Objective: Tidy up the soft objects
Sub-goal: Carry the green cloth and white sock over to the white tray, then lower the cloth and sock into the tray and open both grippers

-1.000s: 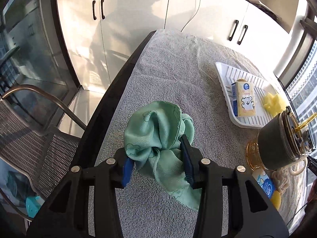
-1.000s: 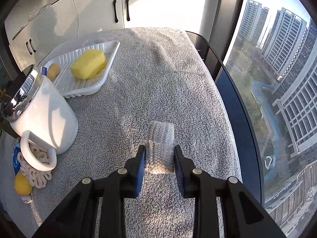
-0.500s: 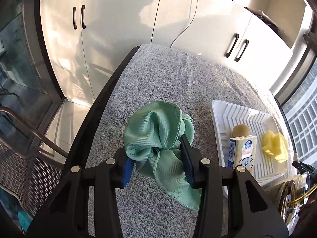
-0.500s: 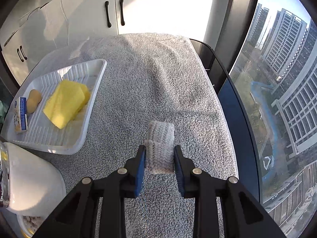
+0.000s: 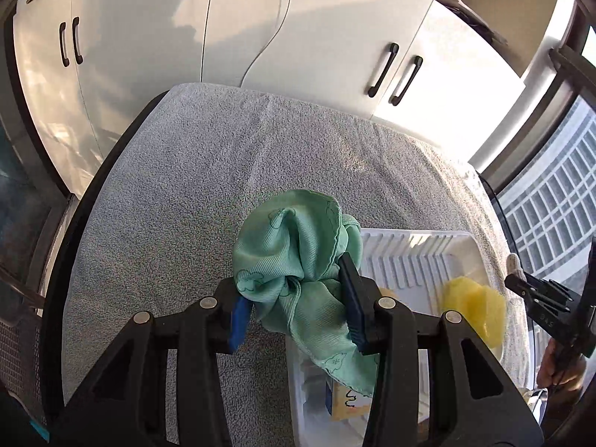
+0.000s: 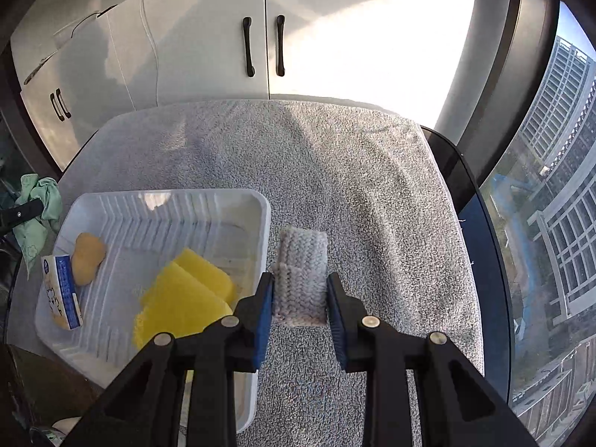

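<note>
Plainly, the left gripper (image 5: 294, 309) is clamped on a bunched mint-green cloth (image 5: 294, 260), whose loose corner hangs down at the lower centre of the left wrist view, over the near left edge of a white ribbed tray (image 5: 421, 257). Its blue pads press into the cloth from both sides. At the right of that frame a yellow sponge (image 5: 473, 305) lies in the tray, and a small carton (image 5: 350, 402) peeks out under the hanging cloth. From the right wrist view, the right gripper (image 6: 300, 301) is closed tight on a folded grey knitted piece (image 6: 301, 275), held upright between the blue pads at lower centre, just right of the tray's (image 6: 257, 231) rim and above the grey towel (image 6: 335, 171) that covers the table. Inside the tray, at the left of that frame, sit the yellow sponge (image 6: 186, 290), a tan rounded lump (image 6: 87, 257) and the blue-and-white carton (image 6: 61, 290). White cabinet doors (image 6: 335, 37) fill the upper part of both views.
</note>
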### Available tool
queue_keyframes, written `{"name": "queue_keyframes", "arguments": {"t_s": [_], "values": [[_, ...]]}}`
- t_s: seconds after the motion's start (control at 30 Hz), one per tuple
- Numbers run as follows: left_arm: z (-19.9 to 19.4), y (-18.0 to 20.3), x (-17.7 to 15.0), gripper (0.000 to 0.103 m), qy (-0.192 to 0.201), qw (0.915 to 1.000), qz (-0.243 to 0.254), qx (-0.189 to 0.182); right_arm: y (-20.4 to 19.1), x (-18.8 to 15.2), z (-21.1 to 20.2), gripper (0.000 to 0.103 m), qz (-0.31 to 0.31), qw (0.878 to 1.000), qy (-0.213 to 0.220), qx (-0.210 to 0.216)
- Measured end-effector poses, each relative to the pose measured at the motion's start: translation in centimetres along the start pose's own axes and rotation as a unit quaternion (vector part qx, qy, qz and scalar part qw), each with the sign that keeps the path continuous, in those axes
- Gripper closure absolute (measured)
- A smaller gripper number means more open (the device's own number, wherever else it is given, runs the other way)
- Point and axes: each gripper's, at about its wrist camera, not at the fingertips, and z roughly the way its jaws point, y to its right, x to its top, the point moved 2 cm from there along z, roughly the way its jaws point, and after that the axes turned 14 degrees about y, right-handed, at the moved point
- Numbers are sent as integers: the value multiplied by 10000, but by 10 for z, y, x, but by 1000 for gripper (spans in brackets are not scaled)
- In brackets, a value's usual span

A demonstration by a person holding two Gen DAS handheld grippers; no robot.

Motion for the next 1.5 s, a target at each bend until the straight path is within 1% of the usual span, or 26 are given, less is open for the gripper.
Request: {"name": "queue_keyframes", "arguments": {"t_s": [0.1, 0.27, 0.33, 0.37, 0.43, 0.57, 0.63, 0.67, 0.77, 0.9, 1.0, 1.07, 1.13, 1.17, 1.33, 1.43, 1.5], "values": [[10, 17, -3, 63, -149, 9996, 215, -80, -17, 10, 9, 73, -50, 9999, 5, 146], [27, 33, -7, 63, -383, 9984, 365, -221, -39, 28, 27, 73, -3, 9990, -30, 454], [33, 37, -9, 63, -552, 9973, 437, -196, -46, 32, 37, 73, 85, 9979, -141, 633], [36, 39, -10, 63, -626, 9967, 457, -248, -49, 33, 42, 73, 128, 9971, -210, 719], [38, 42, -12, 63, -690, 9961, 470, -272, -55, 32, 53, 73, 186, 9959, -365, 813], [39, 43, -15, 62, -740, 9956, 479, -314, -57, 24, 69, 73, 306, 9938, -623, 865], [43, 45, -18, 58, -848, 9945, 516, -325, -57, 20, 74, 73, 355, 9927, -719, 898], [45, 44, -20, 58, -888, 9944, 480, -322, -57, 18, 77, 73, 341, 9927, -750, 877], [49, 42, -21, 58, -909, 9947, 310, -371, -61, 15, 79, 73, 183, 9936, -787, 791], [53, 40, -21, 57, -918, 9946, 244, -412, -65, 15, 81, 73, 80, 9937, -831, 748], [52, 38, -19, 55, -933, 9947, 91, -426, -69, 16, 85, 72, -14, 9936, -883, 710], [50, 36, -16, 53, -897, 9948, -6, -493, -69, 19, 84, 61, -20, 9937, -891, 677], [45, 36, -12, 51, -816, 9952, -64, -533, -68, 24, 78, 45, 85, 9937, -812, 769], [42, 36, -9, 51, -758, 9957, -74, -530, -66, 27, 74, 42, 120, 9936, -764, 821], [24, 35, 7, 49, -513, 9974, -110, -484, -58, 41, 49, 37, 114, 9960, -451, 764], [13, 32, 16, 46, -333, 9983, -188, -449, -49, 44, 37, 36, 190, 9964, -364, 739], [7, 27, 21, 46, -281, 9984, -260, -419, -42, 44, 31, 36, 204, 9967, -332, 706]]}}
